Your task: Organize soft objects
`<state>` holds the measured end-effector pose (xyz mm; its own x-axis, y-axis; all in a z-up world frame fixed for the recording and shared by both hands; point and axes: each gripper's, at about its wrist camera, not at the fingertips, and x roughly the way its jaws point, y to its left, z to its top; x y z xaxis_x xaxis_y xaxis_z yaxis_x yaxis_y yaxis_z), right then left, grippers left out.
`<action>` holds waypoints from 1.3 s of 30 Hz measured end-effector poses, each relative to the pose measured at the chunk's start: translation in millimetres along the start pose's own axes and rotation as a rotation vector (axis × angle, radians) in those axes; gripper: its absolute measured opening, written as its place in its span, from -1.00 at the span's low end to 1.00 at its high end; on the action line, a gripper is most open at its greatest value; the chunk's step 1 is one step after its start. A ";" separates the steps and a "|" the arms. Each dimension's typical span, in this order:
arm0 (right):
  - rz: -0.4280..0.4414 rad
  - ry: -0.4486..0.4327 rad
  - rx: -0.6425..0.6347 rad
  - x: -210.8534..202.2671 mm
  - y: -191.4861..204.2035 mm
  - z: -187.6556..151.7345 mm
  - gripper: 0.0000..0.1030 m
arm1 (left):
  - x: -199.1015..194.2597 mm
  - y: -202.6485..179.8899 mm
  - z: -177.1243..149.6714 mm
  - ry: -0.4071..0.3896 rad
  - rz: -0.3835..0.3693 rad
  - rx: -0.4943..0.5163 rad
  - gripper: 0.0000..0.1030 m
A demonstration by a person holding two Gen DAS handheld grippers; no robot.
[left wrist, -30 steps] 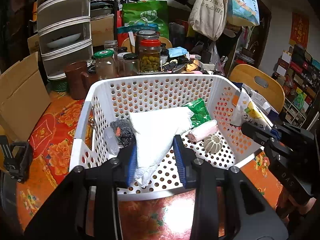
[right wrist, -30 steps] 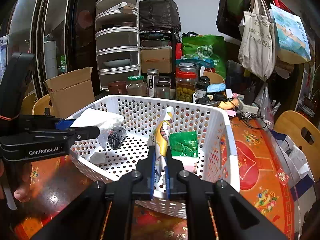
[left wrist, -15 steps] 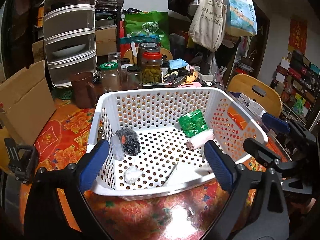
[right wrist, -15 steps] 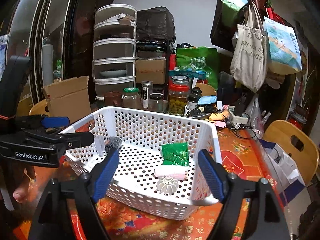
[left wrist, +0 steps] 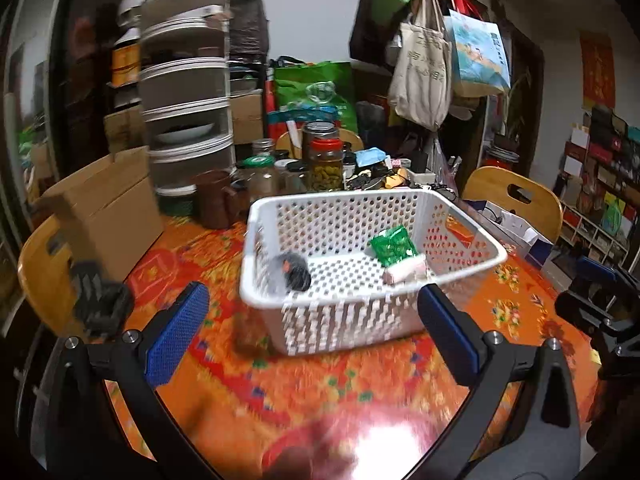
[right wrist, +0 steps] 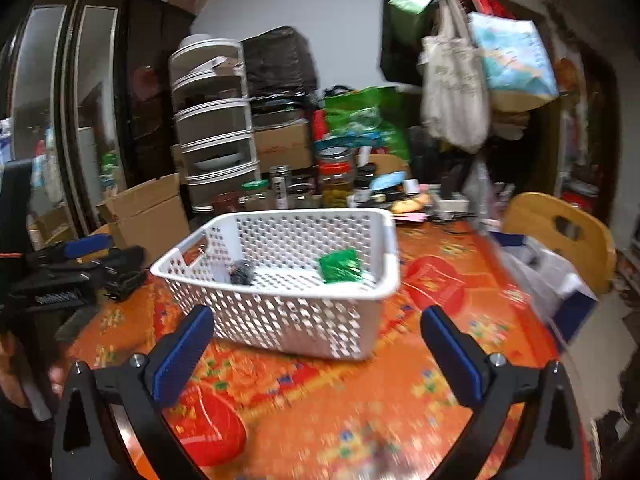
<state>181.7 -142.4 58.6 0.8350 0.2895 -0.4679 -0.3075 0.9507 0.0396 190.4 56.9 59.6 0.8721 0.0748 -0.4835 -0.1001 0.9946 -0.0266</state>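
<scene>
Orange flowered tablecloth [left wrist: 328,384] covers the table, crowded at the back with a cardboard box [left wrist: 108,208], stacked drawers [left wrist: 188,112], jars [left wrist: 326,164] and hanging tote bags [left wrist: 424,68]. Near the middle stands the white perforated basket [left wrist: 340,324], holding a dark bundle [left wrist: 296,276], a green packet [left wrist: 394,244] and a pale pink roll [left wrist: 408,272]. Left gripper [left wrist: 312,340] and right gripper [right wrist: 316,356] have just been opening; both gape wide before the basket, nothing between their blue pads.

Basket [left wrist: 460,248] contents motion-blurred, partly hidden
</scene>
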 end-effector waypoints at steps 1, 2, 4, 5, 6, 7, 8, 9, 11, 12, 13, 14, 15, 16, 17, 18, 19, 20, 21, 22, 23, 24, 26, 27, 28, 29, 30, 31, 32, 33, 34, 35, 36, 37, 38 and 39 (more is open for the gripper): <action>-0.013 -0.002 -0.015 -11.5 3.2 -5.1 1.00 | -11.2 1.7 -5.8 -0.001 0.021 0.000 1.00; -0.023 -0.014 -0.029 -23.2 7.0 -9.4 1.00 | -23.6 2.9 -12.1 -0.003 0.037 -0.002 1.00; -0.035 -0.032 -0.057 -46.3 14.4 -17.0 1.00 | -56.0 5.5 -26.8 0.001 0.012 -0.024 1.00; -0.033 -0.021 -0.078 -59.4 20.5 -20.9 1.00 | -68.0 4.9 -31.6 0.005 0.003 -0.032 1.00; -0.031 -0.007 -0.092 -67.4 25.1 -22.9 1.00 | -79.2 4.3 -36.2 0.013 0.003 -0.033 1.00; -0.029 0.004 -0.101 -74.7 29.2 -24.2 1.00 | -92.4 1.8 -41.2 0.024 0.003 -0.035 1.00; -0.031 0.002 -0.098 -84.2 32.7 -24.8 1.00 | -104.6 -0.7 -45.5 0.032 -0.004 -0.037 1.00; -0.033 -0.015 -0.083 -95.6 35.8 -25.0 1.00 | -114.1 -3.4 -48.4 0.041 -0.008 -0.040 1.00; -0.017 -0.027 -0.069 -112.4 40.8 -23.2 1.00 | -129.8 -9.4 -51.9 0.050 -0.008 -0.038 1.00; -0.016 -0.021 -0.063 -116.4 42.4 -21.9 1.00 | -136.0 -12.2 -53.2 0.050 -0.005 -0.034 1.00; -0.016 -0.018 -0.055 -120.0 43.2 -20.2 1.00 | -142.1 -16.3 -54.7 0.054 0.002 -0.024 1.00; -0.016 -0.023 -0.041 -124.4 43.0 -18.3 1.00 | -147.7 -19.9 -56.0 0.057 0.005 -0.020 1.00; -0.016 -0.021 -0.036 -126.4 42.9 -17.3 1.00 | -149.5 -23.5 -55.1 0.057 0.001 -0.021 1.00; -0.012 -0.014 -0.032 -127.8 42.7 -16.0 1.00 | -152.5 -25.4 -55.4 0.057 -0.011 -0.025 1.00; -0.009 -0.012 -0.028 -128.8 42.2 -14.7 1.00 | -153.3 -27.4 -54.9 0.062 -0.024 -0.029 1.00; -0.010 -0.012 -0.025 -129.5 41.6 -14.1 1.00 | -155.2 -29.0 -56.0 0.067 -0.034 -0.037 1.00; -0.015 -0.010 -0.024 -129.2 41.4 -13.6 1.00 | -152.0 -30.8 -52.9 0.071 -0.037 -0.040 1.00; -0.017 -0.006 -0.025 -127.0 41.0 -12.5 1.00 | -149.8 -31.4 -51.5 0.075 -0.037 -0.043 1.00; -0.018 0.003 -0.025 -125.4 41.6 -12.8 1.00 | -148.9 -33.1 -51.6 0.078 -0.037 -0.042 1.00; -0.018 0.014 -0.024 -122.9 41.5 -12.9 1.00 | -146.7 -34.5 -51.0 0.084 -0.036 -0.040 1.00; -0.019 0.021 -0.024 -119.7 41.3 -12.0 1.00 | -144.8 -35.7 -50.4 0.090 -0.037 -0.038 1.00; -0.015 0.028 -0.024 -117.0 40.9 -12.1 1.00 | -142.6 -37.4 -50.5 0.095 -0.037 -0.036 1.00; -0.004 0.037 -0.022 -113.0 39.6 -13.0 1.00 | -139.1 -38.2 -49.8 0.099 -0.031 -0.031 1.00; -0.001 0.041 -0.022 -111.1 39.0 -13.2 1.00 | -138.3 -38.8 -51.1 0.105 -0.027 -0.031 1.00; 0.003 0.046 -0.021 -109.4 38.3 -13.8 1.00 | -133.2 -38.0 -49.5 0.111 -0.030 -0.035 1.00; 0.009 0.049 -0.019 -107.6 37.7 -13.7 1.00 | -129.3 -36.7 -48.1 0.116 -0.032 -0.039 1.00; 0.015 0.053 -0.016 -105.7 37.3 -14.1 1.00 | -125.7 -34.3 -46.6 0.119 -0.033 -0.042 1.00; 0.018 0.055 -0.014 -105.1 36.7 -14.1 1.00 | -123.5 -32.6 -46.4 0.121 -0.033 -0.044 1.00; 0.021 0.060 -0.011 -103.7 36.3 -14.7 1.00 | -121.8 -31.8 -45.8 0.124 -0.033 -0.046 1.00; 0.022 0.063 -0.012 -102.8 36.3 -15.1 1.00 | -120.1 -31.3 -46.1 0.127 -0.034 -0.048 1.00; 0.022 0.066 -0.013 -102.5 36.2 -15.5 1.00 | -118.1 -30.7 -46.2 0.130 -0.036 -0.048 1.00; 0.020 0.069 -0.015 -101.4 36.5 -15.9 1.00 | -117.2 -30.9 -46.2 0.132 -0.036 -0.047 1.00; 0.020 0.071 -0.017 -100.5 36.7 -16.2 1.00 | -116.4 -31.7 -46.6 0.134 -0.036 -0.045 1.00; 0.020 0.074 -0.018 -99.8 36.9 -16.8 1.00 | -116.0 -31.6 -47.3 0.135 -0.036 -0.044 1.00; 0.021 0.076 -0.020 -99.1 37.2 -17.2 1.00 | -115.0 -31.6 -47.4 0.135 -0.038 -0.043 1.00; 0.021 0.077 -0.021 -98.7 37.3 -17.1 1.00 | -114.5 -31.9 -47.6 0.135 -0.040 -0.043 1.00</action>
<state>80.0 -137.3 91.2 0.7911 0.2990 -0.5336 -0.3345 0.9419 0.0318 70.9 13.2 74.2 0.8037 0.0224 -0.5947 -0.0897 0.9924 -0.0838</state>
